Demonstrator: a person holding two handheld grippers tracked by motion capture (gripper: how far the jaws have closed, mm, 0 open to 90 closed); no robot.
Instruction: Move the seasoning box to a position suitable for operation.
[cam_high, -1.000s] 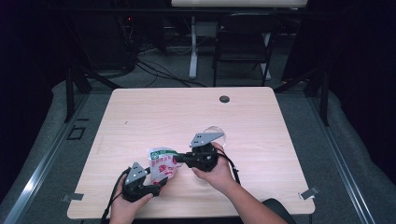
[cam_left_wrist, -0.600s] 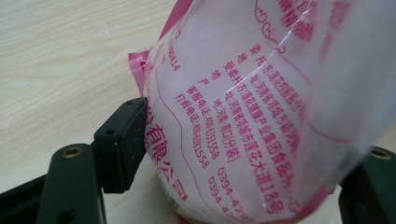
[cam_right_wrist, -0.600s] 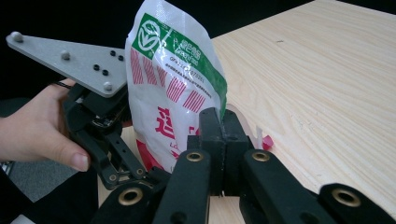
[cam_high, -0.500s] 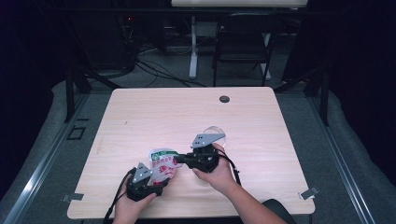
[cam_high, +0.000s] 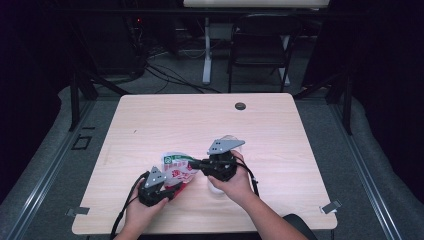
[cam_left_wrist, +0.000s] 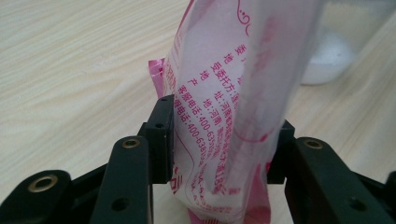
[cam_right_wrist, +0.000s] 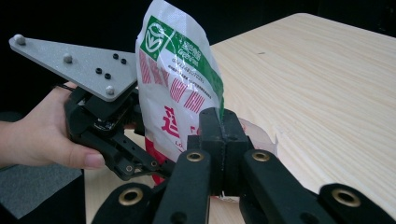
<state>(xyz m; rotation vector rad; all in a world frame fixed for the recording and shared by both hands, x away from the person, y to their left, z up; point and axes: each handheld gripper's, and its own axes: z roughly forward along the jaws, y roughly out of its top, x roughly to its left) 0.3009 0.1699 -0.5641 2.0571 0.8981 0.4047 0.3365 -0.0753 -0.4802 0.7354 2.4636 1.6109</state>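
1. The packet (cam_high: 177, 167) (white plastic, pink and green print) is being held up between the two hand-held grippers, just above the near part of the worktop (cam_high: 165, 120), left of centre.
2. The right hand-held gripper (cam_right_wrist: 223, 122) is keeping its jaws fully together, pinching one thin edge of the packet; the high view places this right hand-held gripper (cam_high: 196, 163) at the packet's right side.
3. The left hand-held gripper (cam_left_wrist: 219, 140) is working at the packet's lower end: its jaws have just been closing, are now about half open, and the packet is sitting between them. Its pads (cam_left_wrist: 161, 135) are lying against the film on both sides (a firm squeeze is not certain, but contact looks made). From above, the left hand-held gripper (cam_high: 172, 187) is at the packet's near-left corner.
4. A white lump (cam_left_wrist: 327, 58) is sitting on the worktop beyond the packet; I cannot tell what it is.
5. Step in hand, as I judge it: securing a second grip so the packet can be pulled taut or opened.
6. To do it well: finish closing the left jaws on the flat seam, not the puffed middle, while the right keeps steady.
7. Risk: slick film slipping out if the pull starts before both grips are firm.
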